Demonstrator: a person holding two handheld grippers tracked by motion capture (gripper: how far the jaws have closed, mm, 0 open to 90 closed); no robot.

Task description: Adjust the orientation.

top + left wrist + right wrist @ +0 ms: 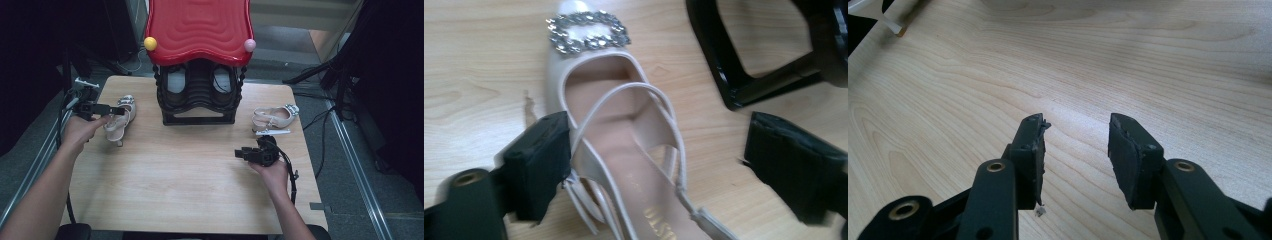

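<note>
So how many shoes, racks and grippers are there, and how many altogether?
Beige heeled sandals on the table: 2, left sandal and right sandal
Dark shoes on the rack: 2, and
Shoe rack: 1
Grippers: 2, left gripper and right gripper
Total: 7

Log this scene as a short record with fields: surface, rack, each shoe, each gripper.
surface: light wooden table
rack: black shoe rack with a red wavy top, at the table's far edge, dark shoes inside
left shoe: beige slingback heel with a rhinestone buckle, on the table between the fingers
right shoe: matching beige heel, lying right of the rack
left gripper: open, one finger at the shoe's side, the other apart from it
right gripper: open, nothing between its fingers, above bare table
</note>
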